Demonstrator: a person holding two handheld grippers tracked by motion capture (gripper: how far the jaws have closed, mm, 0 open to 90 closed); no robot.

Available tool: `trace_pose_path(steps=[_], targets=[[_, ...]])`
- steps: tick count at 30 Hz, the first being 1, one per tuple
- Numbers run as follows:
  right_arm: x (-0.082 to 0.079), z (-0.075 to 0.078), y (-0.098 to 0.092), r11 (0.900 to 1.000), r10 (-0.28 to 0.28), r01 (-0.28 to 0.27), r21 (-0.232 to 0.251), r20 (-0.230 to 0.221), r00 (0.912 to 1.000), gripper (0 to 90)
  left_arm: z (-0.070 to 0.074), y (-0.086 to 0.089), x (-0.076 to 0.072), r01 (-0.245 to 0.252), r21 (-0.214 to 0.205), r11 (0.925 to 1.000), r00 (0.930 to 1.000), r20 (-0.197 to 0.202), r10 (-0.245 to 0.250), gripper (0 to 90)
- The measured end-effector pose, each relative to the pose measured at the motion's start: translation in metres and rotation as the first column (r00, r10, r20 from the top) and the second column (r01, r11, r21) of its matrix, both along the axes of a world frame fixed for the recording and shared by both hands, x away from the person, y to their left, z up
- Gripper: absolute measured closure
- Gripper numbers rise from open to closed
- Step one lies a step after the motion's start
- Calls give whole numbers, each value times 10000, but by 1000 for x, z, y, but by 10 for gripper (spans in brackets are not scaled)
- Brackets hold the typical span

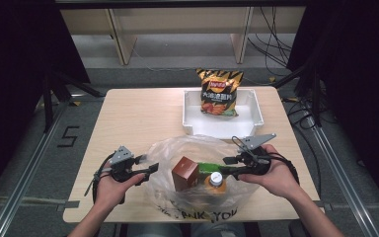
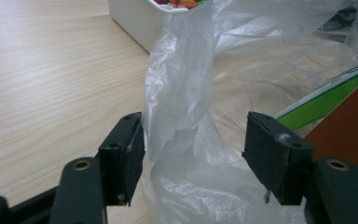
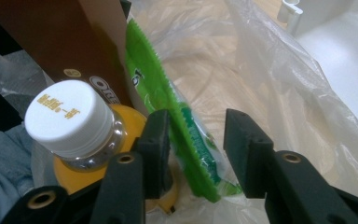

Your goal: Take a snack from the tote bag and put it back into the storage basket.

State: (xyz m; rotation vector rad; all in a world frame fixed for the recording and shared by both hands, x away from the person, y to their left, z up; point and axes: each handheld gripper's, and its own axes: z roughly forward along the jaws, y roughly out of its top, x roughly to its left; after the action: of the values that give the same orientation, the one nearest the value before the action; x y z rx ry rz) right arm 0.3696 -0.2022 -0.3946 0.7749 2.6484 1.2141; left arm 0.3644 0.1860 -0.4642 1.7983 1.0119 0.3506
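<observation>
A clear plastic bag (image 1: 197,148) lies at the table's near edge, between both hands. Inside it stand a brown box (image 1: 184,173) and an orange-drink bottle (image 1: 216,181) with a white cap (image 3: 67,116). A green packet (image 1: 208,168) lies behind them. My left gripper (image 1: 149,164) is at the bag's left rim. Its jaws stand open in the left gripper view, with a fold of the bag (image 2: 186,70) hanging between them. My right gripper (image 1: 224,165) reaches in from the right. It straddles the green packet's (image 3: 168,102) edge, and a gap remains at one pad.
A white tray (image 1: 256,111) sits at the far right of the table with a chips bag (image 1: 219,93) leaning in it. Bare wood stretches across the table's left half. Shelving and cables lie beyond the far edge.
</observation>
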Motion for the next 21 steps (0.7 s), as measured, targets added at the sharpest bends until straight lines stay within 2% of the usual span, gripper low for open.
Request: trace_pose_path(steps=[2, 5, 6, 11, 12, 16, 17, 19, 20, 21], targets=[[0, 0, 1, 9997, 254, -254, -54, 2, 9997, 659, 0, 0, 0, -2, -1, 10000, 10000, 1, 2, 376], [1, -3, 3, 9990, 336, -329, -289, 233, 9992, 715, 0, 0, 0, -3, 9, 10000, 10000, -1, 3, 377], [0, -3, 4, 9984, 435, -428, -360, 182, 9989, 737, 0, 0, 0, -6, 4, 10000, 10000, -2, 6, 376], [0, -3, 6, 9963, 803, -783, -354, 565, 9952, 848, 0, 0, 0, 9, 19, 10000, 10000, -1, -9, 376], [1, -3, 6, 9942, 1058, -1042, -273, 664, 9922, 870, 0, 0, 0, 8, 13, 10000, 10000, -3, -8, 376], [0, -3, 7, 9935, 1129, -1107, -284, 931, 9892, 900, 0, 0, 0, 4, 15, 10000, 10000, -5, -4, 376], [0, -2, 7, 9937, 1101, -1078, -315, 838, 9904, 900, 0, 0, 0, -4, 12, 10000, 10000, -2, 4, 376], [3, -1, 5, 9938, 1104, -1081, -271, 1102, 9878, 900, 0, 1, 1, 36, 26, 10000, 10000, 15, -36, 376], [2, 0, 4, 9952, 955, -932, -287, 960, 9908, 900, 0, 0, 1, 33, 25, 10000, 10000, 13, -33, 376], [3, 0, 5, 9950, 1000, -984, -194, 1168, 9881, 900, 0, 0, 0, 23, 20, 10000, 10000, 3, -23, 376]])
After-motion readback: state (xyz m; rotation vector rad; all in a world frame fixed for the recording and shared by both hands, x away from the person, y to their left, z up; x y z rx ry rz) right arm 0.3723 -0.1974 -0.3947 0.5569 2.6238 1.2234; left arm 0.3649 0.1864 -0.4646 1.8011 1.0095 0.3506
